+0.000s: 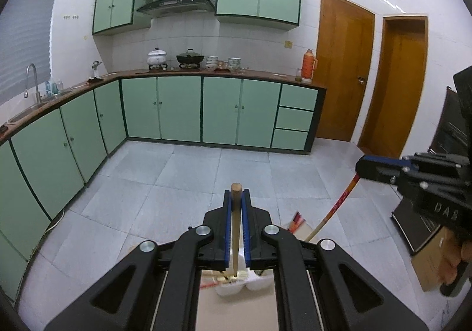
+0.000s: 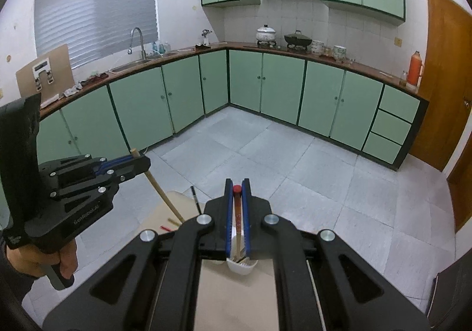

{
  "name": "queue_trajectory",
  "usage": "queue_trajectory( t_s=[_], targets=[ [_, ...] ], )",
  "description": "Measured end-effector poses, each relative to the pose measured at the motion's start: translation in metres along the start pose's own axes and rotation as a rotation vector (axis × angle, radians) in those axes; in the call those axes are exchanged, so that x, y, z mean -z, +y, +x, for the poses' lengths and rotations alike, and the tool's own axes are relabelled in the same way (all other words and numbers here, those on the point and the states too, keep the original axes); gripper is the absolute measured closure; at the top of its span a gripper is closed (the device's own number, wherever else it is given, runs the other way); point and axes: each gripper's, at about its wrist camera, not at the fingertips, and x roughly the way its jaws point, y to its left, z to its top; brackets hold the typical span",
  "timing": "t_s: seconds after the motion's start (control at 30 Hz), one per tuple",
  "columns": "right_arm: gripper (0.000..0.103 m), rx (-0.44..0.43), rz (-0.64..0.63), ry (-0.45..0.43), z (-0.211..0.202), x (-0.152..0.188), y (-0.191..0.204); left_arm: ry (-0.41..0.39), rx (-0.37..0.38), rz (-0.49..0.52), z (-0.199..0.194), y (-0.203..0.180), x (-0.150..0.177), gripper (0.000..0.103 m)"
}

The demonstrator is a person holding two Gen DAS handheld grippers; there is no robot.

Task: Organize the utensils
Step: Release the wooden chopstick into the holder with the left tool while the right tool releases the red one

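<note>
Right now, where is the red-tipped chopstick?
Clamped in the right gripper, the red-tipped chopstick hangs above the white holder.

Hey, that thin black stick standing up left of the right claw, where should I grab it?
The black stick stands nearly upright with its top end free; its lower part hides behind the right claw. So probably pinch just below the top, coming down from above.

Even, soft indoor light; sharp focus; heavy fisheye bending and dark corners.
</note>
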Motion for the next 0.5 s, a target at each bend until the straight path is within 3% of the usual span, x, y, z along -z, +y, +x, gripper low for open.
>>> queue_trajectory(
  t_s=[0.27,0.5],
  targets=[
    [0.098,0.001,0.055,0.077,0.075,0.023,-0.017,0.075,-0.015,-0.048,0.074,0.019,0.036,0.097],
    [0.098,-0.007,0.094,0.135,0.11,0.046,-0.024,0.134,-0.007,-0.062,0.103,0.032,0.061,0.096]
  ],
)
